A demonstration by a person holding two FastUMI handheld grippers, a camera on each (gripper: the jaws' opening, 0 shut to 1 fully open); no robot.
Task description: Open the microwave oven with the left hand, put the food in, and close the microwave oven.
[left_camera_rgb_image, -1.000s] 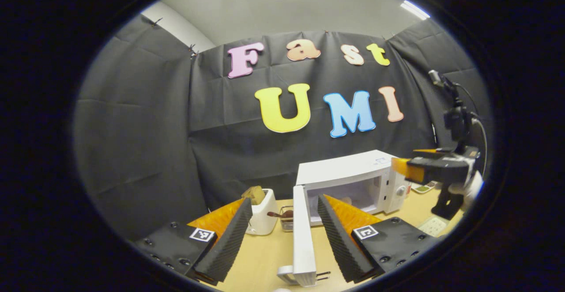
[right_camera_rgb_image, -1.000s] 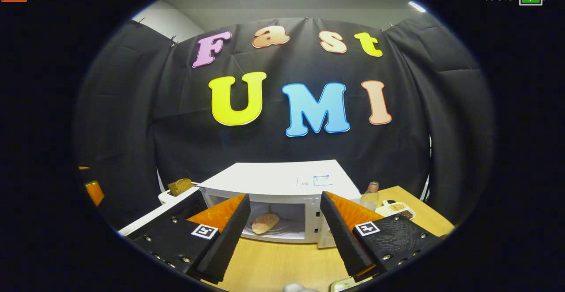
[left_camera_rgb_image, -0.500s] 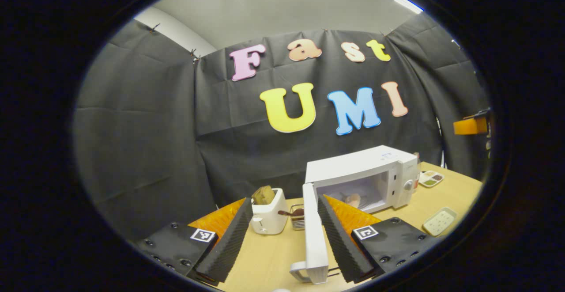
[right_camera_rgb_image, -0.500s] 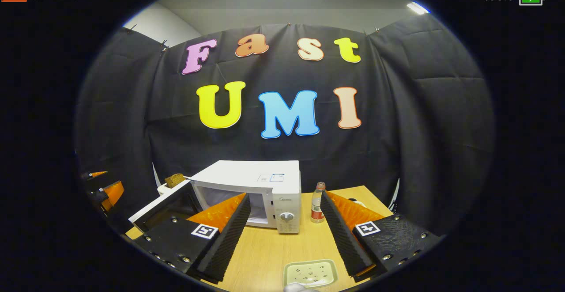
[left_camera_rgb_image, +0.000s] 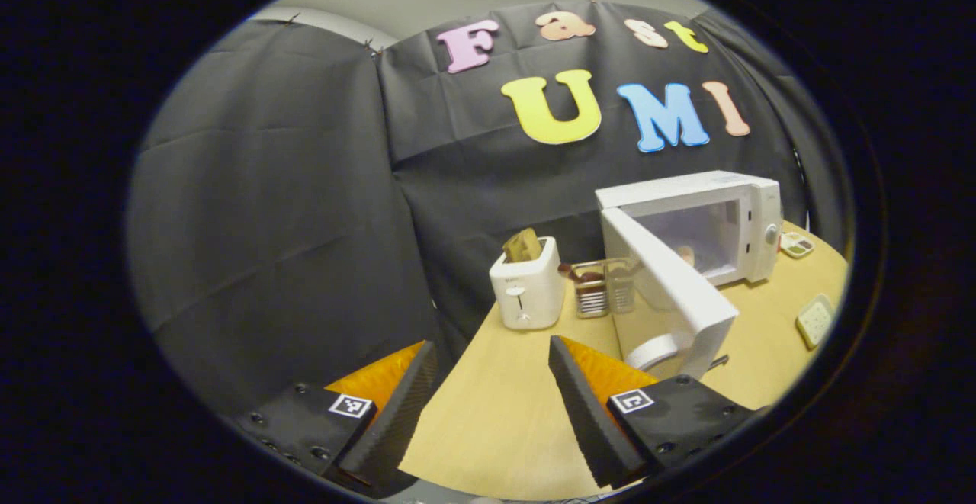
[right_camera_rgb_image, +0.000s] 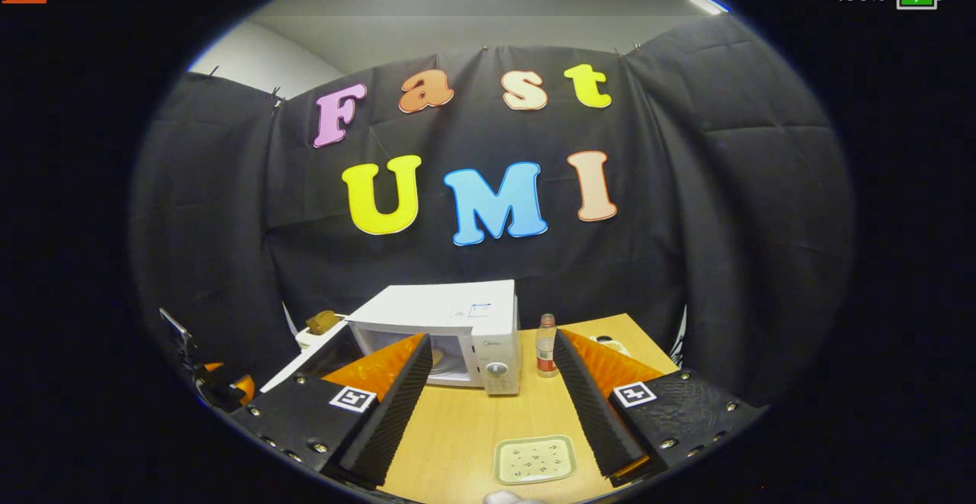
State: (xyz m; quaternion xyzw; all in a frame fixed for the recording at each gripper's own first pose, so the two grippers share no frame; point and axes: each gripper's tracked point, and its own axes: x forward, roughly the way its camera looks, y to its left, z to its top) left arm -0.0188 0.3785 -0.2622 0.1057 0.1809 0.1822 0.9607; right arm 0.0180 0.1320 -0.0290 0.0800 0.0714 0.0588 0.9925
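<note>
With door (left_camera_rgb_image: pixel 671 290) ajar, microwave (left_camera_rgb_image: pixel 701 222) lies beyond left tongs (left_camera_rgb_image: pixel 488 405).

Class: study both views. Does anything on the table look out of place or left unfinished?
Yes: the microwave door hangs wide open over the table, with food already inside. Neither the left gripper nor the right gripper touches it; both are open.
</note>
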